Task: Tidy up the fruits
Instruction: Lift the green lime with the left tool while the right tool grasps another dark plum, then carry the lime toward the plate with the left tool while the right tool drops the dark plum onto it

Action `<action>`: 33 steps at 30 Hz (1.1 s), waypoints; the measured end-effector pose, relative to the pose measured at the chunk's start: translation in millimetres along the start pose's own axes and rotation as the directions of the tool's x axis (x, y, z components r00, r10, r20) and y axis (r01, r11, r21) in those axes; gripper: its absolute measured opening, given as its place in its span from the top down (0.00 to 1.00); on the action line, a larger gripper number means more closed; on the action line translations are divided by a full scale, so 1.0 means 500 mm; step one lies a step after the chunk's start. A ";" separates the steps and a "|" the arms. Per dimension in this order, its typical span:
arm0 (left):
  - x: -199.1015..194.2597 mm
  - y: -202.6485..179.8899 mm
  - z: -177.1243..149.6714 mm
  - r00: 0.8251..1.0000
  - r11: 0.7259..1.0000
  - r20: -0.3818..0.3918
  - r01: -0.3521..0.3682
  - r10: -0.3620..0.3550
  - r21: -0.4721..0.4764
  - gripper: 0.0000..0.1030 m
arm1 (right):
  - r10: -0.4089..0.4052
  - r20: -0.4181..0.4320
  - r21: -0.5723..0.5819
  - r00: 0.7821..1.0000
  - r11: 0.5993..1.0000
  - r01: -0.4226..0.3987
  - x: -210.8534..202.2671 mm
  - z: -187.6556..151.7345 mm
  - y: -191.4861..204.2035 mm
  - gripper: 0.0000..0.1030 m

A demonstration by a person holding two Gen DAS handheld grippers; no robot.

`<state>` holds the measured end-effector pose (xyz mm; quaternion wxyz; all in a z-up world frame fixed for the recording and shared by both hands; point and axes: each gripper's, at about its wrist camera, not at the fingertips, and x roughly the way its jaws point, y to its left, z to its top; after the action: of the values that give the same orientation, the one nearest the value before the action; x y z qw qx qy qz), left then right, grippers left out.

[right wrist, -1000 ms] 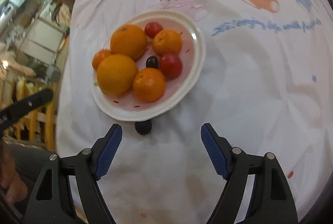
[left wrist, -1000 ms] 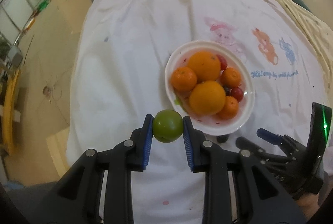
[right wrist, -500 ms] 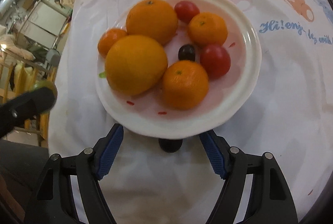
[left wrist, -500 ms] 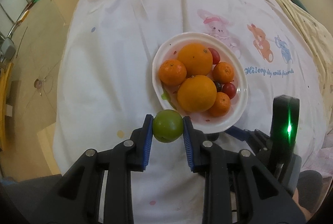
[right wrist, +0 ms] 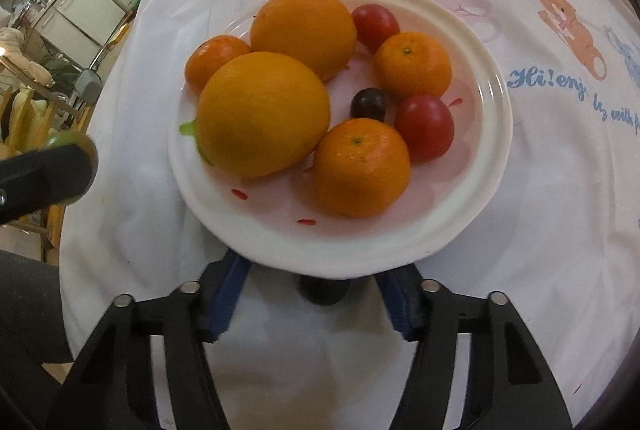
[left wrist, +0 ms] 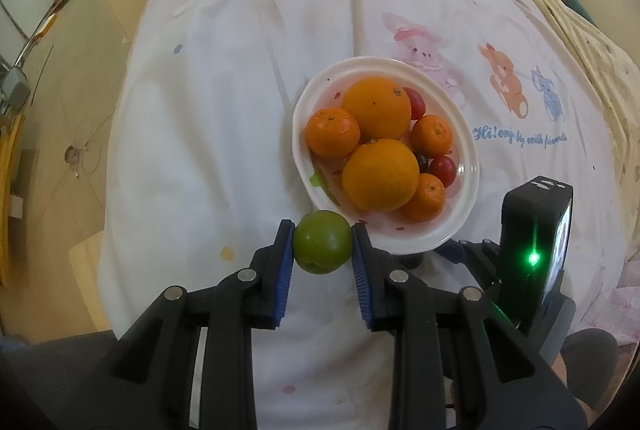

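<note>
White cloth (right wrist: pixel 540 230) bears plate (right wrist: pixel 494 158), dark grape (right wrist: pixel 323 292).

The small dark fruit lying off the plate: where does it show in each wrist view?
Left wrist: nearly hidden, a dark patch under the white plate's near rim, right of the left gripper.
Right wrist: dark fruit bottom centre, between the right gripper's blue pads, just below the rim.
Shared landmark: the nearer big orange.

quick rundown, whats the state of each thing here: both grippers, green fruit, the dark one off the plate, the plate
left gripper: shut on the green fruit
green fruit: held off the cloth, beside the plate
right gripper: open, jaws just been closing, dark fruit between them, pads not touching
dark fruit: on the cloth, at the plate's near rim
plate: upright, loaded with fruit
</note>
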<state>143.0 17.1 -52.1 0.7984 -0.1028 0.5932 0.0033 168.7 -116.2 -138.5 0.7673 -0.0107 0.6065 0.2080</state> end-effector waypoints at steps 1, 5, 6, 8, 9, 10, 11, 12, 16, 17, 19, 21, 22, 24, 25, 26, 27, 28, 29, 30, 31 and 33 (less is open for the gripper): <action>0.000 0.001 0.000 1.000 1.000 0.001 -0.001 0.001 -0.001 0.76 | -0.010 0.001 -0.012 1.000 1.000 0.010 -0.001 -0.001 0.001 0.48; -0.001 0.001 -0.001 1.000 1.000 0.006 0.000 0.000 -0.004 0.76 | -0.002 -0.011 -0.010 1.000 1.000 0.002 -0.005 -0.005 -0.009 0.71; -0.001 0.001 -0.002 1.000 1.000 0.008 -0.001 0.001 -0.002 0.76 | 0.000 -0.014 -0.007 1.000 1.000 0.000 -0.007 -0.009 -0.011 0.77; -0.001 -0.001 -0.002 1.000 1.000 0.011 -0.003 0.003 0.002 0.76 | 0.003 -0.014 -0.012 1.000 1.000 -0.003 -0.017 -0.019 -0.021 0.77; 0.000 0.000 -0.002 1.000 1.000 0.011 -0.003 0.003 0.003 0.76 | 0.003 -0.013 -0.013 1.000 1.000 -0.003 -0.019 -0.021 -0.022 0.77; -0.001 -0.001 -0.002 1.000 1.000 0.011 -0.004 0.004 0.002 0.76 | 0.008 -0.014 -0.008 1.000 1.000 -0.009 -0.023 -0.024 -0.025 0.77; -0.001 0.000 -0.003 1.000 1.000 0.011 -0.005 0.005 0.003 0.76 | 0.015 -0.014 -0.003 1.000 1.000 -0.015 -0.025 -0.025 -0.028 0.78; -0.001 0.000 -0.003 1.000 1.000 0.012 -0.006 0.006 0.003 0.76 | 0.023 -0.016 0.004 1.000 1.000 -0.023 -0.029 -0.027 -0.034 0.78; -0.002 0.003 -0.003 1.000 1.000 0.017 -0.011 0.011 -0.001 0.76 | 0.064 -0.019 0.036 0.998 0.997 -0.064 -0.044 -0.044 -0.050 0.78; -0.003 0.004 -0.002 1.000 1.000 0.019 -0.012 0.012 -0.004 0.76 | 0.074 -0.020 0.044 0.997 0.996 -0.073 -0.049 -0.049 -0.052 0.78; -0.004 0.006 0.001 1.000 1.000 0.025 -0.015 0.015 -0.009 0.76 | 0.101 -0.015 0.064 0.995 0.993 -0.099 -0.061 -0.062 -0.060 0.78; -0.005 0.006 0.002 0.999 1.000 0.031 -0.016 0.016 -0.012 0.76 | 0.148 -0.001 0.108 0.989 0.983 -0.147 -0.082 -0.081 -0.079 0.78; -0.006 0.006 0.003 0.999 1.000 0.035 -0.017 0.018 -0.014 0.76 | 0.162 0.007 0.122 0.987 0.979 -0.162 -0.090 -0.086 -0.090 0.78; -0.008 0.006 0.003 0.999 1.000 0.041 -0.015 0.015 -0.016 0.76 | 0.183 0.030 0.147 0.983 0.972 -0.186 -0.110 -0.096 -0.106 0.78; -0.010 0.007 0.003 0.999 1.000 0.045 -0.013 0.014 -0.016 0.76 | 0.204 0.049 0.168 0.978 0.963 -0.209 -0.125 -0.100 -0.119 0.78; -0.012 0.007 0.003 0.999 1.000 0.048 -0.012 0.012 -0.015 0.76 | 0.218 0.064 0.183 0.974 0.957 -0.226 -0.136 -0.103 -0.129 0.78; -0.014 0.007 0.002 0.999 1.000 0.050 -0.010 0.011 -0.015 0.76 | 0.233 0.080 0.196 0.969 0.950 -0.245 -0.147 -0.106 -0.137 0.78; -0.016 0.008 0.002 0.999 1.000 0.052 -0.007 0.008 -0.017 0.76 | 0.260 0.107 0.216 0.960 0.936 -0.278 -0.163 -0.108 -0.150 0.78; -0.017 0.009 0.001 0.999 1.000 0.053 -0.004 0.005 -0.019 0.76 | 0.273 0.125 0.226 0.954 0.928 -0.295 -0.175 -0.109 -0.157 0.78; -0.019 0.009 0.000 0.999 1.000 0.054 -0.001 0.002 -0.021 0.76 | 0.278 0.140 0.233 0.950 0.924 -0.305 -0.185 -0.106 -0.162 0.78; -0.022 0.010 -0.001 0.998 1.000 0.056 0.004 -0.003 -0.022 0.76 | 0.287 0.158 0.238 0.945 0.918 -0.318 -0.201 -0.104 -0.168 0.78; -0.027 0.010 -0.003 0.998 1.000 0.060 0.010 -0.009 -0.022 0.76 | 0.294 0.194 0.240 0.936 0.911 -0.336 -0.229 -0.087 -0.175 0.78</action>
<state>136.9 23.3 -40.7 0.8146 -0.1142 0.5685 0.0091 137.3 -243.0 -63.6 0.7622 0.2079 0.5620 0.2449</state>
